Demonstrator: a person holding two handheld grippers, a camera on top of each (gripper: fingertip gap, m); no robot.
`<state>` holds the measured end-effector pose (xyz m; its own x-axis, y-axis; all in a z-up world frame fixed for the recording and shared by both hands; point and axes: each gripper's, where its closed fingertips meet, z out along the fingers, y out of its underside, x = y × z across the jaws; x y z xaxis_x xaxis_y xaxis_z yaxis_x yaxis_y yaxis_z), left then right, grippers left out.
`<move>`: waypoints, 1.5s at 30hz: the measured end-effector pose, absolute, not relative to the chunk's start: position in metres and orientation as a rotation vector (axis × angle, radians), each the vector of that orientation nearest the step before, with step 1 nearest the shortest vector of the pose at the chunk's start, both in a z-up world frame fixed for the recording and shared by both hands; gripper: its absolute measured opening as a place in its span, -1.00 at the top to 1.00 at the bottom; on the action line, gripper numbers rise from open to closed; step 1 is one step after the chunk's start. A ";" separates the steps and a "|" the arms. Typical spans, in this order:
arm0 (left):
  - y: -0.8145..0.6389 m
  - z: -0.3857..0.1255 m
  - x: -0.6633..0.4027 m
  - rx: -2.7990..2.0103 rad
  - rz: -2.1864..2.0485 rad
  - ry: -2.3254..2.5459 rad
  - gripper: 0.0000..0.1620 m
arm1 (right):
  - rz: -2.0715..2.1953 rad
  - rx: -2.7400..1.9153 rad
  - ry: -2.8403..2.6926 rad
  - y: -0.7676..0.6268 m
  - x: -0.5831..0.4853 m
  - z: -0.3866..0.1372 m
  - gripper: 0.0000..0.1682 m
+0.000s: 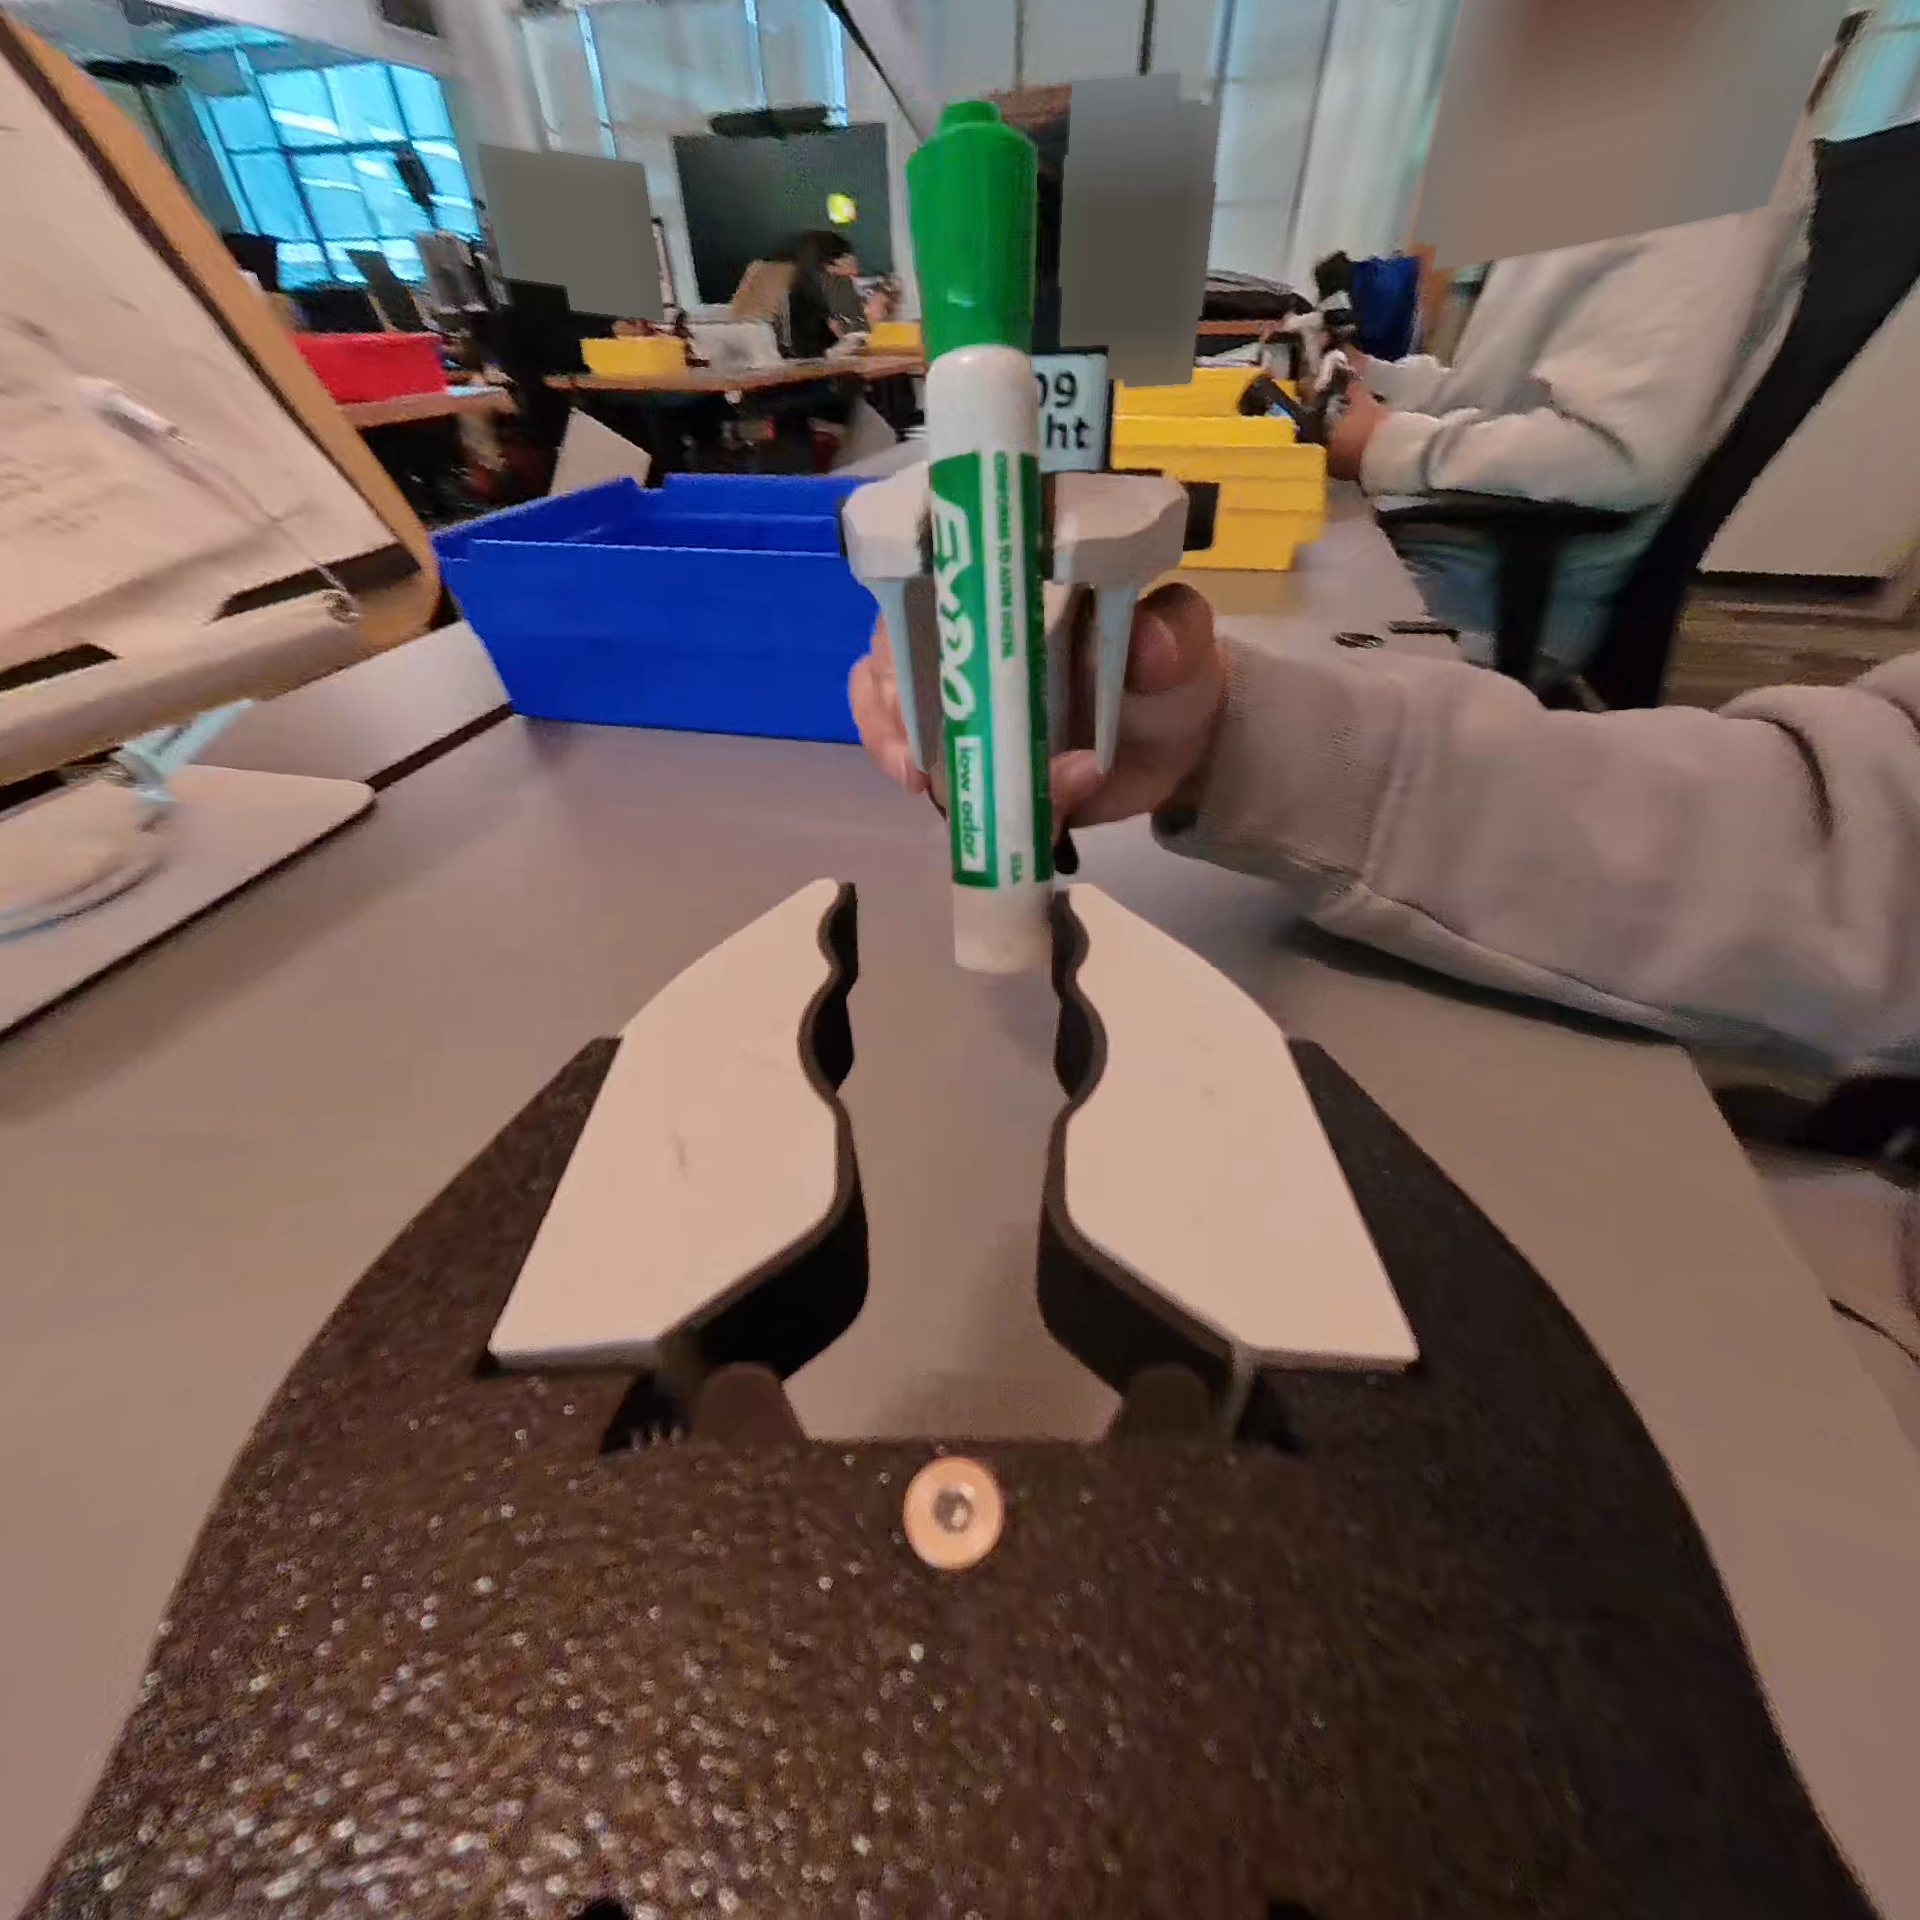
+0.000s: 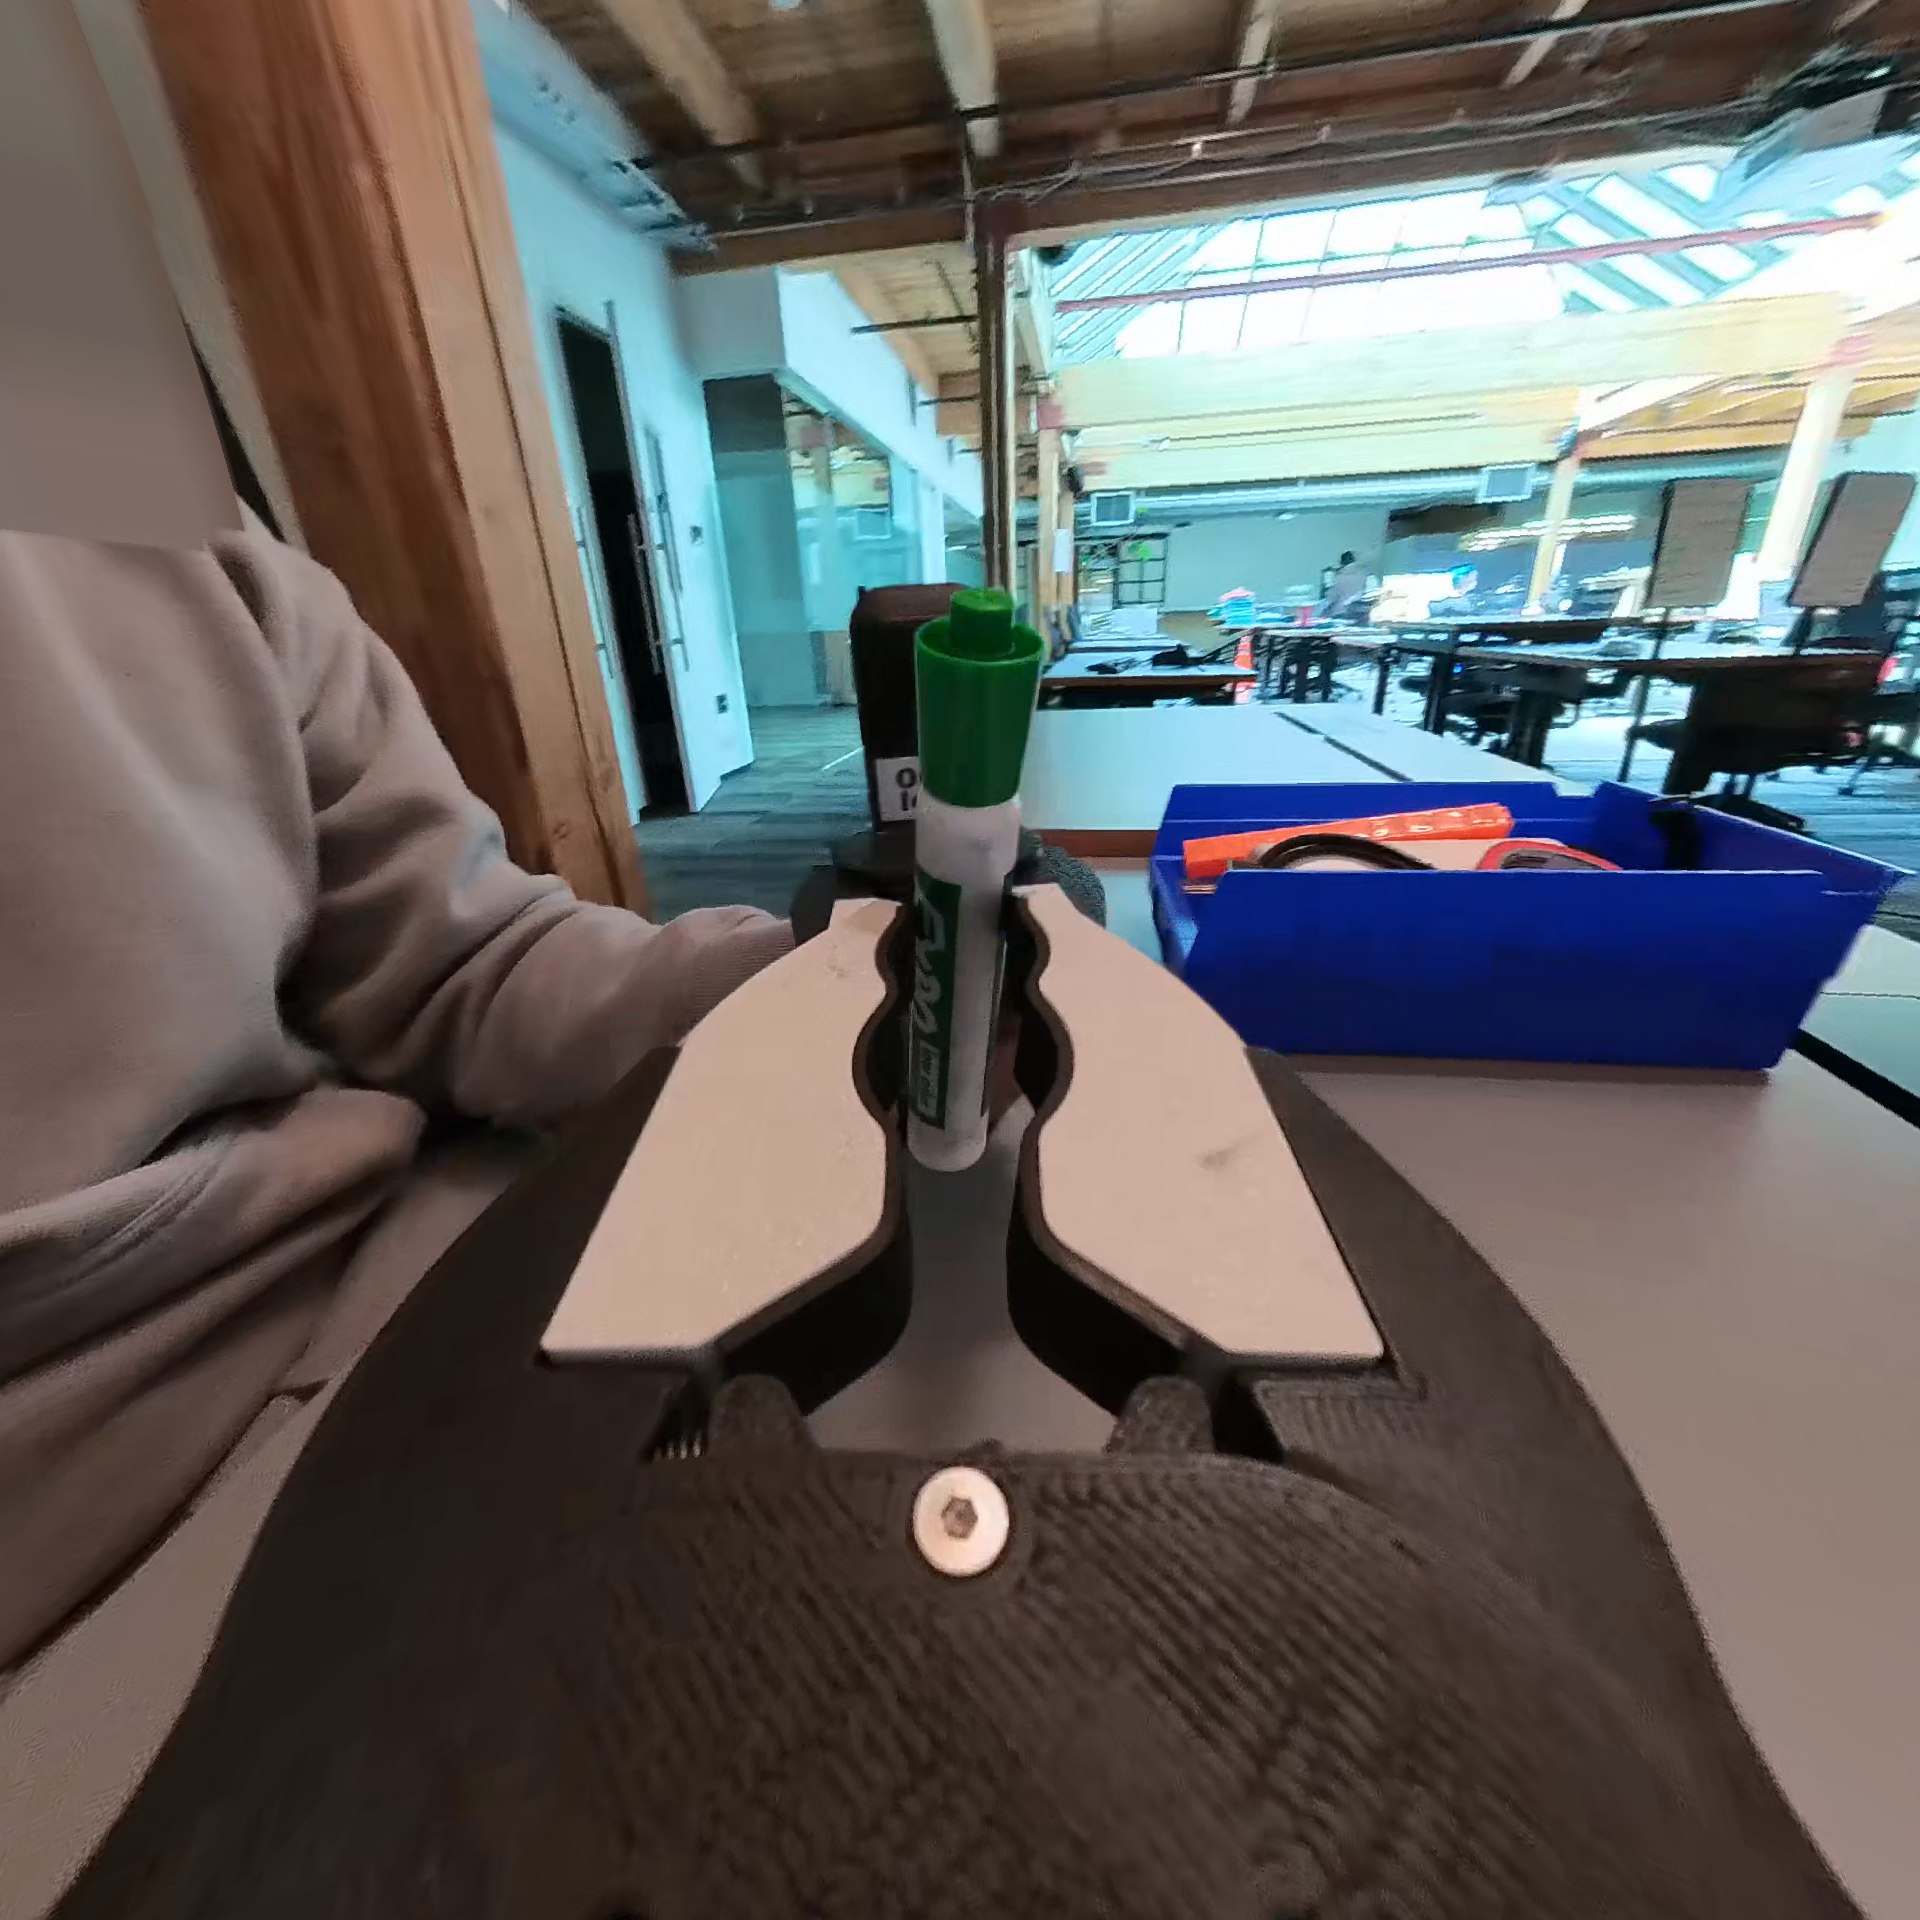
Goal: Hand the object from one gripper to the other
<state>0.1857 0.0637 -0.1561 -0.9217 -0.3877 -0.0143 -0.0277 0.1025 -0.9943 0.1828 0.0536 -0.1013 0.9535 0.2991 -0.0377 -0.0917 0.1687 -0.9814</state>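
Observation:
A green-capped whiteboard marker [image 1: 987, 644] stands upright, cap up, above the grey table [image 1: 416, 987]. My right gripper [image 2: 956, 914] is shut on the marker's white barrel [image 2: 961, 987]; in the left wrist view it faces me [image 1: 1013, 540], with a hand behind it. My left gripper [image 1: 956, 904] is open, its fingertips on either side of the marker's lower end. The right fingertip [image 1: 1081, 935] is close beside the barrel, the left one apart from it. The left gripper's black body [image 2: 883, 686] shows just beyond the marker.
A blue bin [image 1: 644, 613] stands on the table behind the marker; in the right wrist view [image 2: 1507, 956] it holds orange and black items. Yellow bins [image 1: 1216, 468] are farther back. A tilted wooden stand [image 1: 156, 416] is at the left. A grey sleeve [image 1: 1455, 831] crosses the right. Tip to tip, the grippers are about 5 cm apart.

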 end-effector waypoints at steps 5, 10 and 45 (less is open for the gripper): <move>0.054 -0.165 0.169 -0.295 -1.905 2.222 0.76 | 0.325 -1.417 -0.235 0.060 0.169 -0.107 0.79; 0.053 -0.166 0.178 -0.342 -1.848 2.198 0.77 | 0.293 -1.402 -0.188 0.068 0.174 -0.108 0.79; 0.088 -0.159 0.235 -0.753 -1.592 1.811 0.42 | -0.752 -1.794 0.723 -0.070 0.333 -0.072 0.78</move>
<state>0.2348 0.0881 -0.1587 -0.6548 -0.7522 -0.0731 -0.0238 0.1172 -0.9928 0.3332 -0.0705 -0.0721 0.6255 -0.7638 0.1594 -0.1295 -0.3031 -0.9441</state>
